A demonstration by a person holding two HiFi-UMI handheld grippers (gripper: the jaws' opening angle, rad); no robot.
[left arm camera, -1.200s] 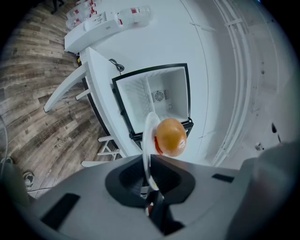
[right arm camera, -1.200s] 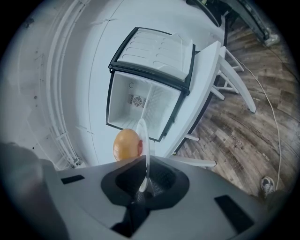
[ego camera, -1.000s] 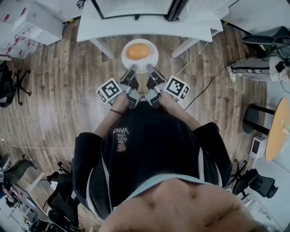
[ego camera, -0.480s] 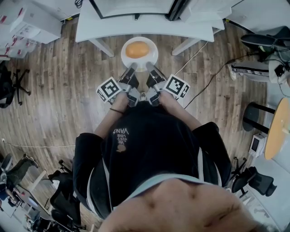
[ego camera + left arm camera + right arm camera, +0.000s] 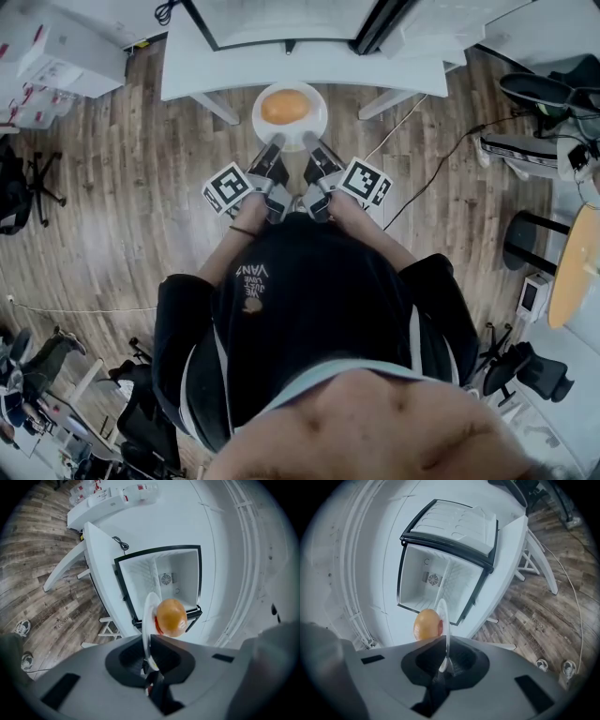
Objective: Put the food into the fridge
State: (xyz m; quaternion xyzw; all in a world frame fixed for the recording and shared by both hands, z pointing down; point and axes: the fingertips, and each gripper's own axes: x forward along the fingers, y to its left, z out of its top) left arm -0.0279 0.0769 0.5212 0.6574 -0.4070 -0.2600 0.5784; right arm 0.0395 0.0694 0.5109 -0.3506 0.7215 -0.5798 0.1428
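Observation:
A white plate (image 5: 305,125) carries a round orange bun (image 5: 285,106). Both grippers hold it by its near rim, in front of the person and above the wooden floor. My left gripper (image 5: 274,147) is shut on the rim's left part and my right gripper (image 5: 310,146) on its right part. In the left gripper view the plate (image 5: 148,616) stands edge-on between the jaws, with the bun (image 5: 171,617) beside it. The right gripper view shows the plate (image 5: 444,620) and bun (image 5: 426,625) likewise. Ahead, the small white fridge (image 5: 161,581) stands open on a white table (image 5: 300,66), its inside (image 5: 436,585) bare and its door (image 5: 457,527) swung aside.
The white table's slanted legs (image 5: 216,103) flank the plate. Cables (image 5: 422,173) trail across the wooden floor at right. Boxes (image 5: 66,52) sit at far left, chairs (image 5: 28,178) at left and right, and a round wooden table (image 5: 577,272) at the right edge.
The table and fridge sit slightly lower in the head view. The plate with the bun stays level in both grips, a little closer to the table.

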